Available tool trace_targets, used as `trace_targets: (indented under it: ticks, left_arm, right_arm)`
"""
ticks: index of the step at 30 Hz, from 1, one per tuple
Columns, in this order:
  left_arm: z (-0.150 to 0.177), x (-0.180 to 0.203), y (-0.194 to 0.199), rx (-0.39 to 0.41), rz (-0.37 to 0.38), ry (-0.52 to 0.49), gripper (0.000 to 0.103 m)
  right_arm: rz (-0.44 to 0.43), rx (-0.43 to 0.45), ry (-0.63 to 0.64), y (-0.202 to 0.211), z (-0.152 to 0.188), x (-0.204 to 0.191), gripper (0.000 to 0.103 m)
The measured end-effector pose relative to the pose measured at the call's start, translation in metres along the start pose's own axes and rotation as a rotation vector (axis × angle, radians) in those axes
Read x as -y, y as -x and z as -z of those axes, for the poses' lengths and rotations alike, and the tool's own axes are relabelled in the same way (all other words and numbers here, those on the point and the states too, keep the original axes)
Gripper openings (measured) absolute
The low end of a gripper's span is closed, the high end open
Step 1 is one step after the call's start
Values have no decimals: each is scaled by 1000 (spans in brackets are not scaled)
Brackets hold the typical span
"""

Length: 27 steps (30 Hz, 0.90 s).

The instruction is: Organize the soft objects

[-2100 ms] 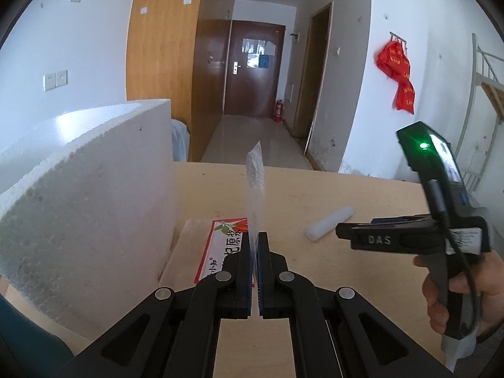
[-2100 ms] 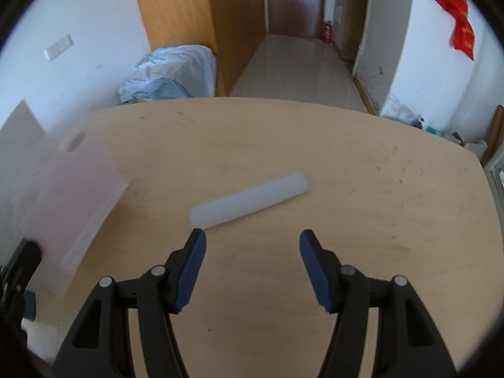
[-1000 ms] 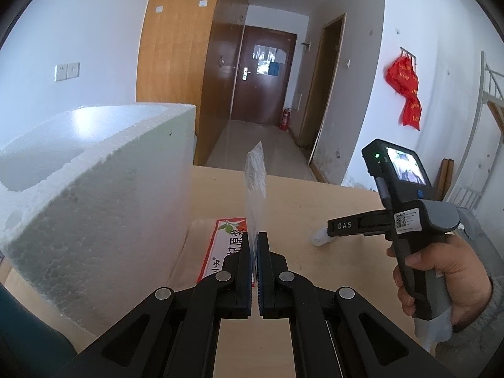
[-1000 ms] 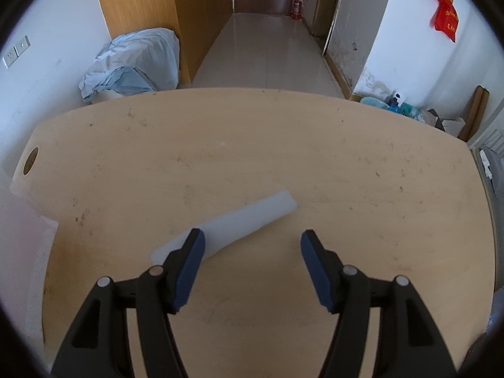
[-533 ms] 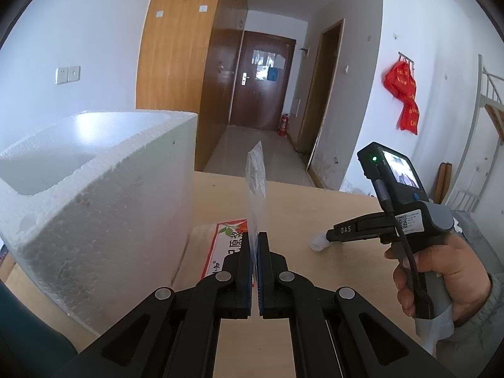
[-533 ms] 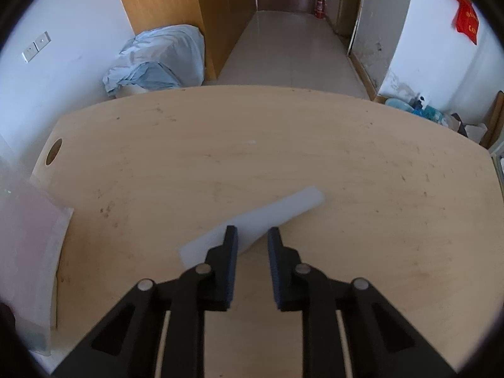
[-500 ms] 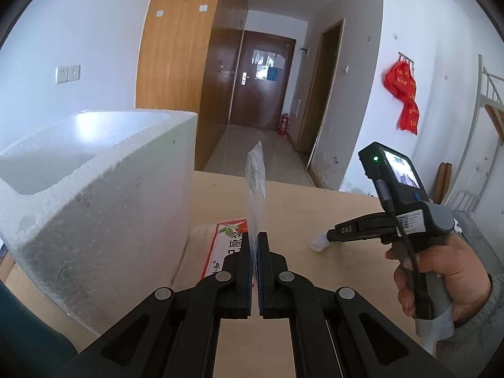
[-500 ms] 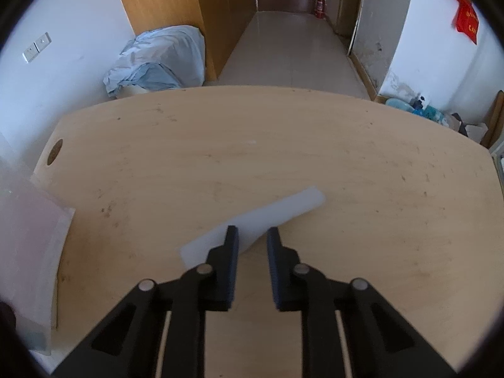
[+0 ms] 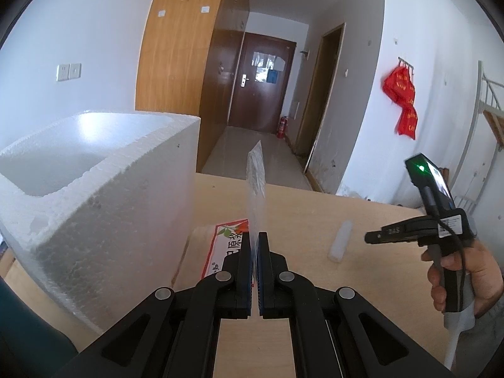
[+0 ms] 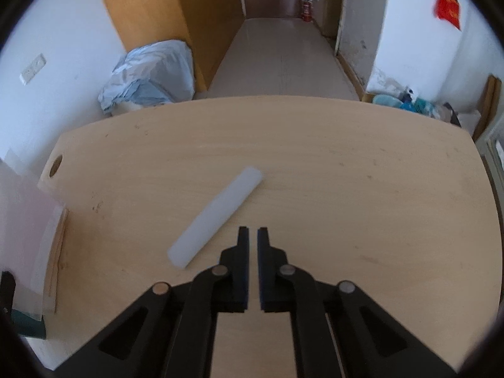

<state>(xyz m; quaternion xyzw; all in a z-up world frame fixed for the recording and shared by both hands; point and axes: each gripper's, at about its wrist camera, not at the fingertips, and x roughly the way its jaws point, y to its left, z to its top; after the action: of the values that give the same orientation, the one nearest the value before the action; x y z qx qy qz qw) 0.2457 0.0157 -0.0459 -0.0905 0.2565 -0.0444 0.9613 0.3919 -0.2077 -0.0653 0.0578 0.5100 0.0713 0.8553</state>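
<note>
My left gripper (image 9: 254, 236) is shut on a clear plastic bag (image 9: 255, 182) that stands up edge-on from the jaws, just right of a big white foam box (image 9: 94, 195). A white foam stick (image 10: 217, 215) lies on the wooden table (image 10: 346, 173); it also shows in the left wrist view (image 9: 340, 241). My right gripper (image 10: 252, 231) is shut and empty, hovering just right of the stick's near end. It appears in the left wrist view (image 9: 370, 238) held by a hand.
A flat printed package (image 9: 226, 245) lies on the table under the left gripper. The bag held by the left gripper shows blurred at the left edge of the right wrist view (image 10: 25, 220). A cable hole (image 10: 56, 165) sits at the table's far left corner.
My right gripper has closed without the stick, then lifted and drawn back; the stick lies at a steeper angle. The left gripper keeps its hold on the bag, slightly raised.
</note>
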Motion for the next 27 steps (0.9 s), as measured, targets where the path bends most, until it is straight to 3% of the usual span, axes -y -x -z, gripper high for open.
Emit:
trace_targets:
  ticks: [2, 4, 10, 13, 23, 27]
  left_arm:
    - [-1, 0, 4, 13, 9, 7, 2]
    - [-2, 0, 8, 33, 17, 7, 2]
    - [-8, 3, 27, 71, 57, 13, 2]
    - [-11, 8, 40, 107, 56, -7, 2]
    - [0, 2, 24, 0, 100, -17, 2]
    - [1, 0, 18, -22, 83, -21, 2]
  right_arm:
    - [-68, -28, -28, -5, -1, 1, 7]
    - [-78, -35, -24, -9, -1, -5, 9]
    - [-66, -50, 1, -22, -4, -25, 39]
    - [-7, -47, 18, -27, -8, -30, 55]
    - [-36, -35, -9, -17, -3, -7, 57]
    - [-58, -41, -23, -19, -4, -3, 57]
